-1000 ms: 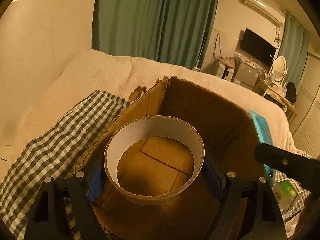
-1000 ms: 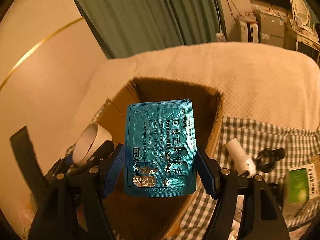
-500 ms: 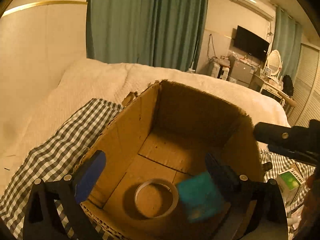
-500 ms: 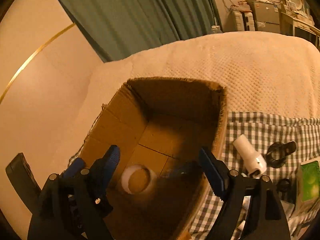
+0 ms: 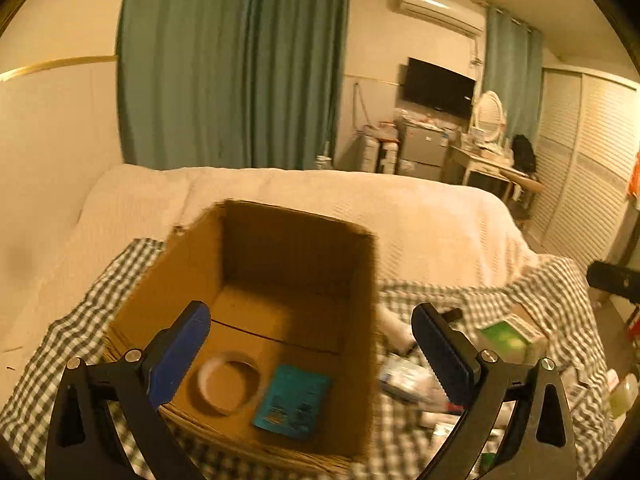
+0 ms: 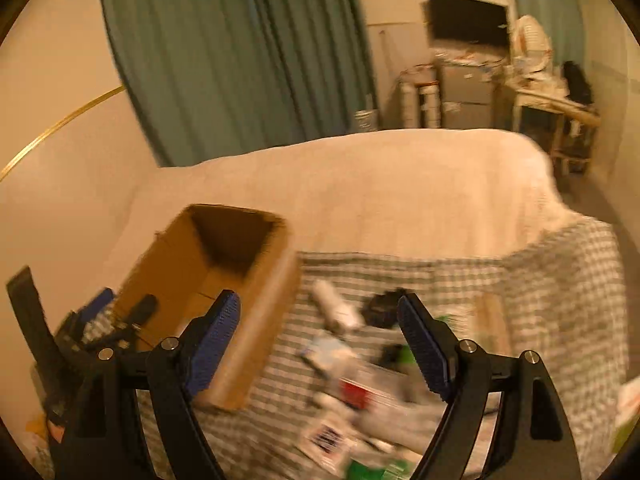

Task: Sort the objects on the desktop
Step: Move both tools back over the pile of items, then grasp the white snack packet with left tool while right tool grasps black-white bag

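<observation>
Both grippers empty, fingers apart. My left gripper (image 5: 310, 344) hangs over the box (image 5: 280, 280), where the tape ring (image 5: 229, 386) and blister pack (image 5: 293, 402) lie flat. Unsorted clutter (image 6: 360, 400) lies right of the box on the checked cloth (image 6: 560, 280), directly under my right gripper (image 6: 320, 344), which is nearer. Clutter blurred; axes indeterminate.

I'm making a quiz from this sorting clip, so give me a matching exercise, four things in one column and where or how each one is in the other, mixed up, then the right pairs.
Things:
1. tape ring
2. teal pill blister
3. green packet
4. left gripper

Places or states:
A. open, holding nothing
B. on the checked cloth, outside the cardboard box
C. on the box floor, left of the other item
D. on the box floor, right of the other item

Pairs: 1-C, 2-D, 3-B, 4-A
</observation>
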`<state>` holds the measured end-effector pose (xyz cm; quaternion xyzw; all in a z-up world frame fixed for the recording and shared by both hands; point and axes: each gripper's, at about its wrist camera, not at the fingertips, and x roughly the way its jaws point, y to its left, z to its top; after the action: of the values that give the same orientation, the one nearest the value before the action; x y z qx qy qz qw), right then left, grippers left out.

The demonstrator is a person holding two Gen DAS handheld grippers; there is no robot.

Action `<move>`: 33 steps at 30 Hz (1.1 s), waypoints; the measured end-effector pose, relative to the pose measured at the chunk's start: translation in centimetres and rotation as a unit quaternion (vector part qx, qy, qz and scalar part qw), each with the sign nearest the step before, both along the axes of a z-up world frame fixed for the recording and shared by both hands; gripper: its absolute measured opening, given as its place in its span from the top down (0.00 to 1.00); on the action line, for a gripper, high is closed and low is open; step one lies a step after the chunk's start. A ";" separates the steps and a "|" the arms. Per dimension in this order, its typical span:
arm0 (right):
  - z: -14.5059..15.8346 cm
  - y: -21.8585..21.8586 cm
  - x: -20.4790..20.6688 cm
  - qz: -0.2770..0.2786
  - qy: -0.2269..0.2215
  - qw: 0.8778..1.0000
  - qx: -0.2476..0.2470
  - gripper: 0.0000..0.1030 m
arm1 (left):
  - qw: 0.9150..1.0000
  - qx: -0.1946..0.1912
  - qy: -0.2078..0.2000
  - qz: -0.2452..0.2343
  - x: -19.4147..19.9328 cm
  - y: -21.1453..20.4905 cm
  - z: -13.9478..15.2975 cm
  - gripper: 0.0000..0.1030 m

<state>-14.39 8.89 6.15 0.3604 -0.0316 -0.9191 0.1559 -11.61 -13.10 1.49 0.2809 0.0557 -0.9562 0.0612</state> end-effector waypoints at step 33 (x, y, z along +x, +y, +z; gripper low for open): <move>-15.7 16.8 2.3 -0.122 -0.136 0.983 0.030 0.19 | 0.974 -0.003 -0.196 -0.111 0.0 13.7 -16.7 0.00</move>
<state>-12.12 25.74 -9.59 0.4801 -0.0682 -0.8742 0.0259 -11.64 0.62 -15.24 0.4674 0.0083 -0.8833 -0.0345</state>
